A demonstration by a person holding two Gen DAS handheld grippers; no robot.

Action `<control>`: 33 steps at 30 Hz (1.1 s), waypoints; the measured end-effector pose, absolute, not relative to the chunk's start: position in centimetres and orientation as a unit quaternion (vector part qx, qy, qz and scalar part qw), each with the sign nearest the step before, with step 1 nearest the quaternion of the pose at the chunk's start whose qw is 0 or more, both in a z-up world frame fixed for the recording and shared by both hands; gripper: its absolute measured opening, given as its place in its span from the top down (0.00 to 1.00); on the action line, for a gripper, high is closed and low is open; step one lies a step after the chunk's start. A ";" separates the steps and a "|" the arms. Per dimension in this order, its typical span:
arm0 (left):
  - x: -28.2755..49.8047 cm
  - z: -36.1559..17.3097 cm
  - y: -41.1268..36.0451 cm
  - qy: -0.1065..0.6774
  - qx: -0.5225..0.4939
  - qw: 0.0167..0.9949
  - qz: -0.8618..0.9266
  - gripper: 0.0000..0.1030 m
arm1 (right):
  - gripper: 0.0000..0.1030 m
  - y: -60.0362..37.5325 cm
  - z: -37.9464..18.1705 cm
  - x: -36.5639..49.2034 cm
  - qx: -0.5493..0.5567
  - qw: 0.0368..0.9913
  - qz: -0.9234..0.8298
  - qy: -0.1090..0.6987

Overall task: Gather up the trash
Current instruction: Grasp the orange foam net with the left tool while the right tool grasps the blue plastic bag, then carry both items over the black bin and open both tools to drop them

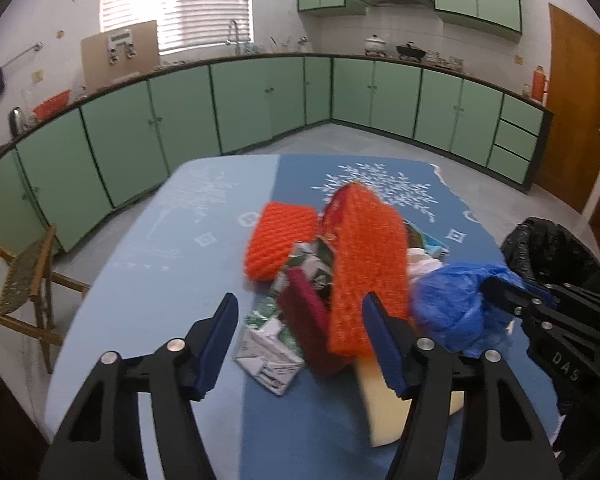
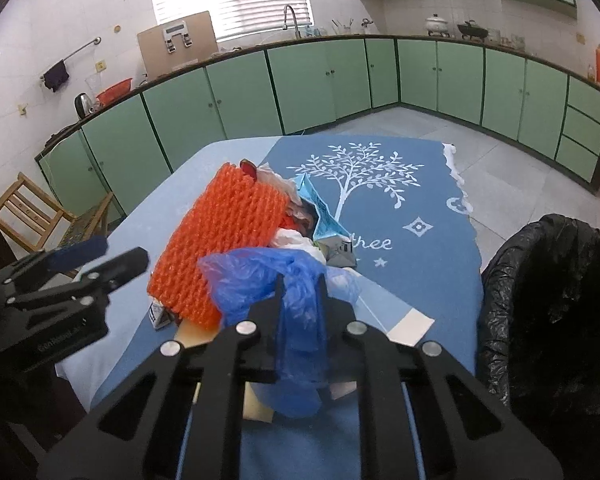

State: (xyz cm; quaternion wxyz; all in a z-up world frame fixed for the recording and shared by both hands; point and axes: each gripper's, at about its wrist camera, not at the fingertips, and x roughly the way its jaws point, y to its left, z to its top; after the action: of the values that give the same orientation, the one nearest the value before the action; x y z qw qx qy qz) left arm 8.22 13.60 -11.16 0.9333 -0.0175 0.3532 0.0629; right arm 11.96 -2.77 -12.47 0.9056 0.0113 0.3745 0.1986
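Observation:
A heap of trash lies on the blue tablecloth point(image 1: 180, 248). It holds two orange foam nets point(image 1: 366, 264), one standing tall and one flat point(image 1: 280, 240), a maroon box point(image 1: 312, 320), a crushed green-white carton point(image 1: 268, 344), a beige card point(image 1: 380, 408) and a blue plastic bag point(image 1: 452, 304). My left gripper point(image 1: 300, 340) is open just above the carton and maroon box. My right gripper point(image 2: 300, 284) is shut on the blue plastic bag point(image 2: 296, 312). A bin lined with a black bag point(image 2: 556, 320) stands at the table's right edge.
A wooden chair point(image 1: 24, 280) stands left of the table. Green cabinets point(image 1: 252, 96) line the far walls across open floor. The table's far half point(image 2: 380, 176) carries a white tree print. A brown door point(image 1: 576, 112) is at the right.

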 end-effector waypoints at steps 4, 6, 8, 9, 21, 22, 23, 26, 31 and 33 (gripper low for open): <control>9.1 -11.7 12.8 0.363 -0.018 0.930 0.047 0.39 | 0.89 -2.8 -12.7 12.2 0.011 0.904 0.200 0.377; 9.6 -12.3 12.5 0.375 -0.020 0.926 0.036 0.40 | 0.89 -2.8 -12.7 12.3 0.011 0.904 0.201 0.377; 9.8 -12.6 12.4 0.385 -0.025 0.922 0.022 0.63 | 0.89 -2.8 -12.6 12.3 0.012 0.903 0.204 0.377; 9.9 -12.7 12.4 0.391 -0.033 0.920 0.012 0.70 | 0.89 -2.7 -12.6 12.3 0.011 0.903 0.204 0.377; 8.4 -9.5 12.9 0.355 -0.047 0.933 -0.004 0.91 | 0.89 -2.7 -9.5 11.5 0.015 0.913 0.216 0.345; 8.2 -8.9 12.9 0.350 -0.046 0.936 -0.004 0.91 | 0.89 -2.8 -9.0 11.4 0.013 0.915 0.216 0.340; 8.1 -8.2 12.8 0.344 -0.046 0.938 -0.005 0.91 | 0.89 -2.8 -8.6 11.3 0.012 0.917 0.216 0.336; 7.8 -6.8 12.6 0.332 -0.043 0.942 -0.008 0.91 | 0.89 -3.4 -7.0 10.9 0.016 0.923 0.213 0.320; 7.7 -5.0 11.1 0.317 -0.034 0.948 -0.025 0.91 | 0.89 -5.3 -4.7 10.3 0.018 0.934 0.195 0.297; 7.8 -4.5 10.0 0.311 -0.030 0.949 -0.036 0.91 | 0.89 -6.5 -3.9 10.1 0.022 0.939 0.184 0.289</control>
State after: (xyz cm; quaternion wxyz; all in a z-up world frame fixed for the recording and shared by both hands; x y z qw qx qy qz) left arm 7.85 9.98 -4.50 0.9492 -0.0301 0.3111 -0.0357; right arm 10.05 -6.49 -3.91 0.9391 0.0216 0.2895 0.1839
